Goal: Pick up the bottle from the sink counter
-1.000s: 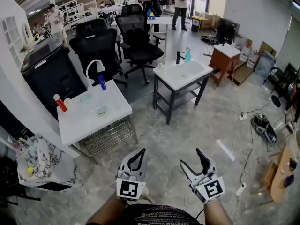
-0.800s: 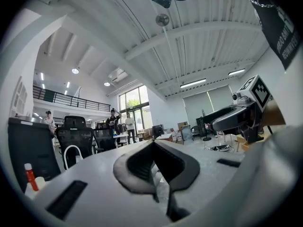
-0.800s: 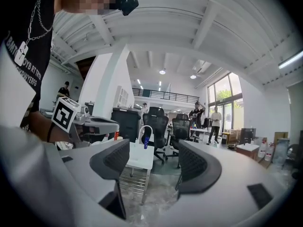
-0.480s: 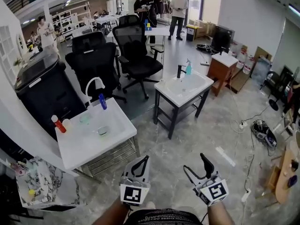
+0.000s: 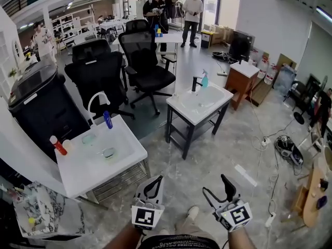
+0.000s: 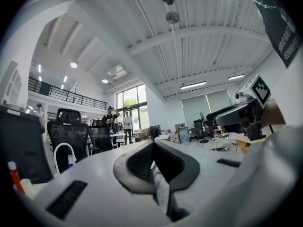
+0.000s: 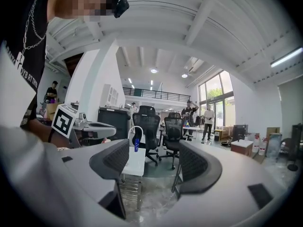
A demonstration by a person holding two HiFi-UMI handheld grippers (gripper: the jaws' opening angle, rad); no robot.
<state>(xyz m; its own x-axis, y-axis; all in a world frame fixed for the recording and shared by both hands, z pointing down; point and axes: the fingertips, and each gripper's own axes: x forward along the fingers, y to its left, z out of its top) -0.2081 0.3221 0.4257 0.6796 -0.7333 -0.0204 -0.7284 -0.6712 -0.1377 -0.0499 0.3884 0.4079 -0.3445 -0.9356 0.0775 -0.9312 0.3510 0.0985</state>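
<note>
A blue bottle (image 5: 107, 120) stands beside the white arched faucet (image 5: 96, 101) on the white sink counter (image 5: 122, 157) at the left. A red bottle (image 5: 58, 145) stands at that counter's left edge. The left gripper view shows the blue bottle (image 6: 70, 161) and the red bottle (image 6: 14, 176) far off. Through the right gripper's jaws I see the blue bottle (image 7: 136, 144) too. My left gripper (image 5: 152, 183) is shut and empty, low in the head view. My right gripper (image 5: 216, 187) is open; its jaws have just been opening, with nothing between them. Both are well short of the counter.
A second white sink table (image 5: 196, 101) with a teal spray bottle (image 5: 205, 79) stands ahead to the right. Black office chairs (image 5: 140, 61) stand behind both counters and a black cabinet (image 5: 39, 105) at the left. Cables (image 5: 282, 144) lie on the floor at right. People stand far back.
I have walked forward: the sink counter has shifted left and nearer in the head view. Both grippers came along, held as before. A shoe now shows between them.
</note>
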